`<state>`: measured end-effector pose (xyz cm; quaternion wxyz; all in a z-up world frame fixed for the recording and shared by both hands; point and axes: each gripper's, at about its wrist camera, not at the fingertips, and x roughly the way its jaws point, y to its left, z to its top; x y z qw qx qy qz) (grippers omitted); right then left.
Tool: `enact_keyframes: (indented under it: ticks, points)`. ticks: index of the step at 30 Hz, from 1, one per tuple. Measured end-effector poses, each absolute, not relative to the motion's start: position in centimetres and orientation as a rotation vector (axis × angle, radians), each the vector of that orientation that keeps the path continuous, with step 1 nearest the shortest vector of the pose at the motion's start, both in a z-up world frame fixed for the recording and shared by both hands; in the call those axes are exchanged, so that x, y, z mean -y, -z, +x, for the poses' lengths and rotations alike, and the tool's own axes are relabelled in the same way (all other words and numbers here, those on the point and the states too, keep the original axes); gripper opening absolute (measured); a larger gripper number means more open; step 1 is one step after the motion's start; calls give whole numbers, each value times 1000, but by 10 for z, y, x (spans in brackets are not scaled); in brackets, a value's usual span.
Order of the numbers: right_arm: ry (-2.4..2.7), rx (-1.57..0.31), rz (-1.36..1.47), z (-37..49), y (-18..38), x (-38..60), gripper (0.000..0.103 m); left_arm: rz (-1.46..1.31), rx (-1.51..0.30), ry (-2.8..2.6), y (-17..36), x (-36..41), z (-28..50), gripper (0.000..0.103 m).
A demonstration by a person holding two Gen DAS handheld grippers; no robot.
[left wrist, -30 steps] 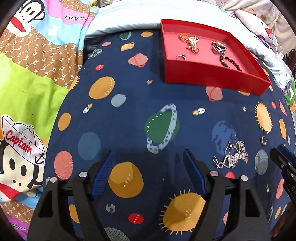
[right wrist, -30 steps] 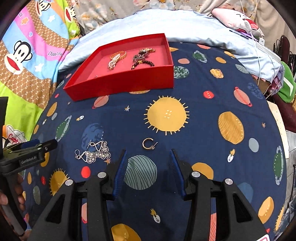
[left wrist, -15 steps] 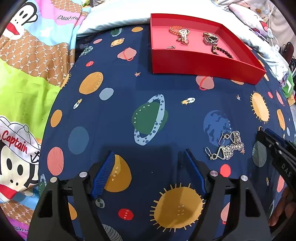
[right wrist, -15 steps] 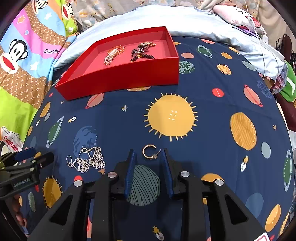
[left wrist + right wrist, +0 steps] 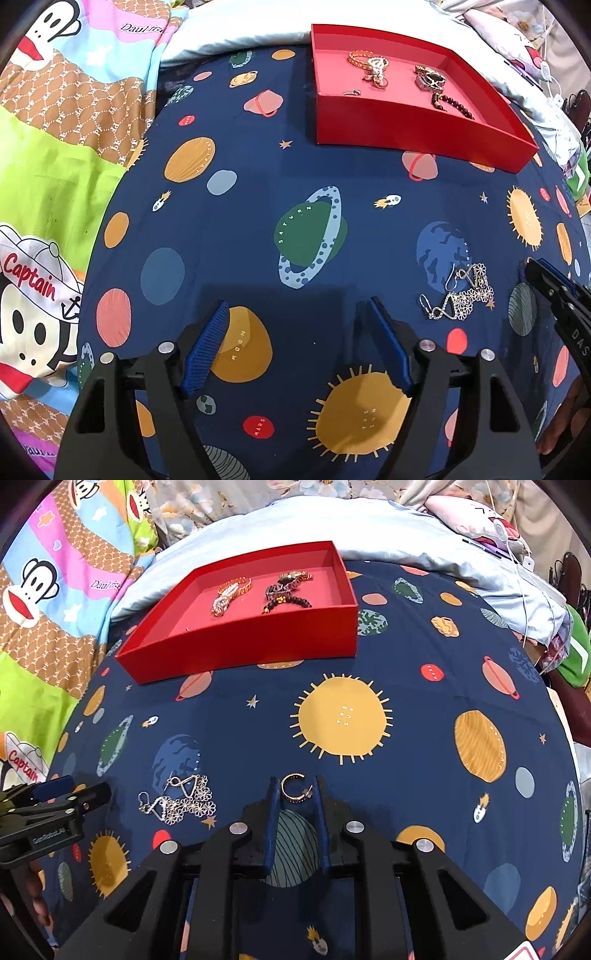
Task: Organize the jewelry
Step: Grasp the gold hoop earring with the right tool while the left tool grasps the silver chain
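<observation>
A red tray (image 5: 258, 638) with several bracelets in it lies at the back of the space-print blanket; it also shows in the left wrist view (image 5: 417, 118). A small gold hoop earring (image 5: 293, 789) lies on the blanket between the tips of my right gripper (image 5: 295, 788), whose fingers are narrowed around it without clearly touching. A pile of silver earrings (image 5: 177, 803) lies left of it and shows in the left wrist view (image 5: 460, 295). My left gripper (image 5: 297, 310) is open and empty, low over the blanket, left of the silver pile.
A monkey-print quilt (image 5: 55, 147) lies to the left of the blanket. A pale blue pillow (image 5: 369, 528) lies behind the tray. Cables and clothes (image 5: 535, 590) crowd the right edge.
My right gripper moved forward to the gold hoop and its fingers narrowed around it. My left gripper stayed open and shifted slightly.
</observation>
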<state>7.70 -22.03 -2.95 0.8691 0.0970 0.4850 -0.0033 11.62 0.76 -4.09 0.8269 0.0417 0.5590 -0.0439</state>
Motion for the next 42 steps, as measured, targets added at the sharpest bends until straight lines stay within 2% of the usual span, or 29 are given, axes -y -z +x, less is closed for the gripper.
enact_keyframes:
  ticks: [23, 35, 40, 42]
  points:
    - [120, -987, 261, 14, -4, 273, 16, 78, -1204, 261, 44, 31, 98, 73]
    - [57, -982, 279, 14, -4, 253, 16, 118, -1165, 318, 47, 56, 101, 50]
    - [32, -978, 272, 18, -6, 243, 16, 141, -1146, 357, 46, 63, 99, 22]
    - [24, -977, 273, 20, -6, 240, 16, 145, -1146, 362, 46, 64, 98, 22]
